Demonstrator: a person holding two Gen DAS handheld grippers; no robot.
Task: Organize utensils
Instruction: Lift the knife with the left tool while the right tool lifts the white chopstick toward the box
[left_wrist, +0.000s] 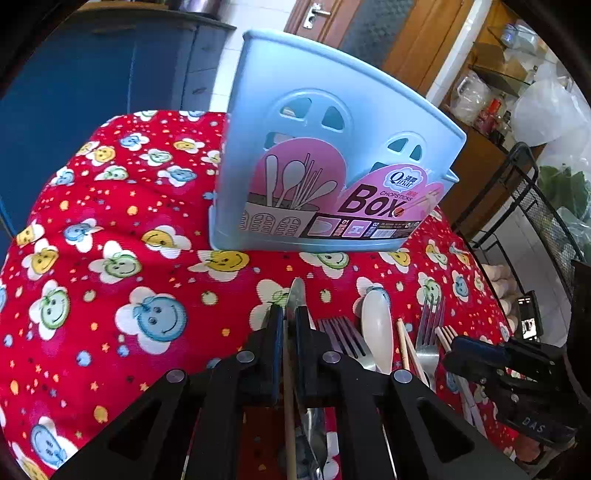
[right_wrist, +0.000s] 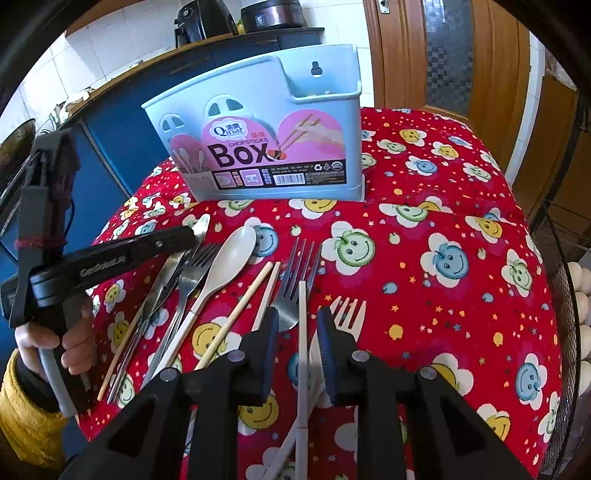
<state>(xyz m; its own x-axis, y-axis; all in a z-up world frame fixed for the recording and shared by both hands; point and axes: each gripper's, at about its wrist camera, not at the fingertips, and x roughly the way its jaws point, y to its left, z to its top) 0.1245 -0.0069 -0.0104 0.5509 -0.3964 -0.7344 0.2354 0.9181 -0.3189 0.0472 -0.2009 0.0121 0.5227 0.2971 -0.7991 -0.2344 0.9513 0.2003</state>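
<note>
Already clamped on a knife (left_wrist: 295, 295), with left tongs (left_wrist: 290, 321) nearly closed.
Seen too between those pads: a chopstick (left_wrist: 289, 406), so likely to rise with the knife or drop midway. Held narrow, right tongs (right_wrist: 297, 325) straddled a white stick (right_wrist: 303, 332), pads not clearly pressing; risked nudging the fork (right_wrist: 295, 273) just beside, or the white fork (right_wrist: 347, 314). Stood upright at the back of the red-clothed worktop (right_wrist: 461, 206), apart from the utensils: the blue box (right_wrist: 266, 122). Could tip if struck on the rim.
</note>
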